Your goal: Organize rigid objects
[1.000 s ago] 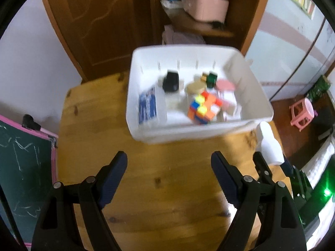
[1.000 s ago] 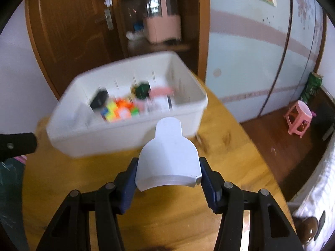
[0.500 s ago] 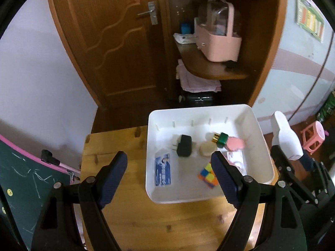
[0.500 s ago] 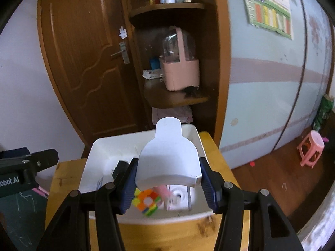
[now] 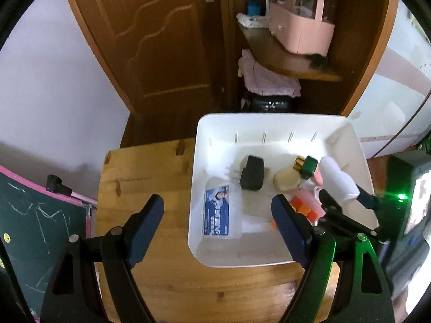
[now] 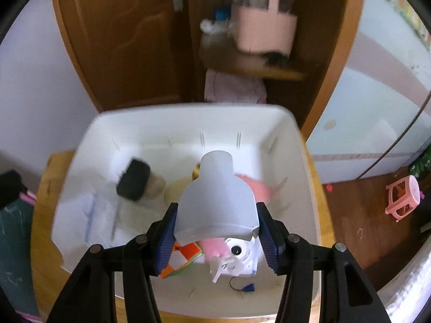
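A white bin stands on a wooden table. In it lie a black adapter, a blue-labelled pack, a round beige lid, a green bottle, a colour cube and a pink thing. My right gripper is shut on a white plastic bottle, which hangs over the bin's right half. My left gripper is open with nothing in it, above the bin's near left corner.
A brown door and a corner shelf with a pink basket are behind the table. A chalkboard leans at the left. A pink stool stands on the floor at the right. Bare table lies left of the bin.
My right gripper has carried the white bottle from in front of the bin to above its inside. The left gripper has swung from facing the bin's front wall to over its near left corner, still open.
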{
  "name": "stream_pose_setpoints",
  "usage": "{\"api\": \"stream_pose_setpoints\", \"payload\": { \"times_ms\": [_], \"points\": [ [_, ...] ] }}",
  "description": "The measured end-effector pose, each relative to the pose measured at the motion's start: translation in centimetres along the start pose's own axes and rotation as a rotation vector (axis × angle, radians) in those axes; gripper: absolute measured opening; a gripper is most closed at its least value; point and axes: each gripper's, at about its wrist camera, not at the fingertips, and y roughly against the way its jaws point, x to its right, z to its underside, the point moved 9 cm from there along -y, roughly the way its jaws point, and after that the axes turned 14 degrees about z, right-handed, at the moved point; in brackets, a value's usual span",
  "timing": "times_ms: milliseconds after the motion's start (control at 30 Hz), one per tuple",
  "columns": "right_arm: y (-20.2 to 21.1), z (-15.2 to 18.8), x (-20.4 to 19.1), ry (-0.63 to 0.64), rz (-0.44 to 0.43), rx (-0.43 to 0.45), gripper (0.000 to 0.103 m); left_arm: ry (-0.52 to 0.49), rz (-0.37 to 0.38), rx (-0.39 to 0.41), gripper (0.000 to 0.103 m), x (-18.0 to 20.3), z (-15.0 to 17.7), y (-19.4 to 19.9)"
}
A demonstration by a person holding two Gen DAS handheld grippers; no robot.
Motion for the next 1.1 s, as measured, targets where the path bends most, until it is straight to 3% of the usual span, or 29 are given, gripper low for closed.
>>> {"api": "stream_pose_setpoints", "payload": {
  "times_ms": [200,300,433,1100],
  "points": [
    [-1.9,2.3,-1.1,0.048,-0.016,-0.082,0.057,0.013,0.002,-0.040,0.084,-0.4,1.1,-1.0],
    [-1.7,2.6,-0.9,0.036,-0.024,-0.086,0.070,0.021,0.009,-0.054,0.084,-0.3,1.6,-1.3],
    [-0.2,2.5,-0.5,0.018,-0.061,-0.064,0.074,0.027,0.024,-0.067,0.084,0.1,2.3,-1.2],
    [14.3,7.7,6.1,-0.042,-0.112,0.097,0.077,0.022,0.088,-0.010,0.084,4.0,6.8,7.6]
  ]
}}
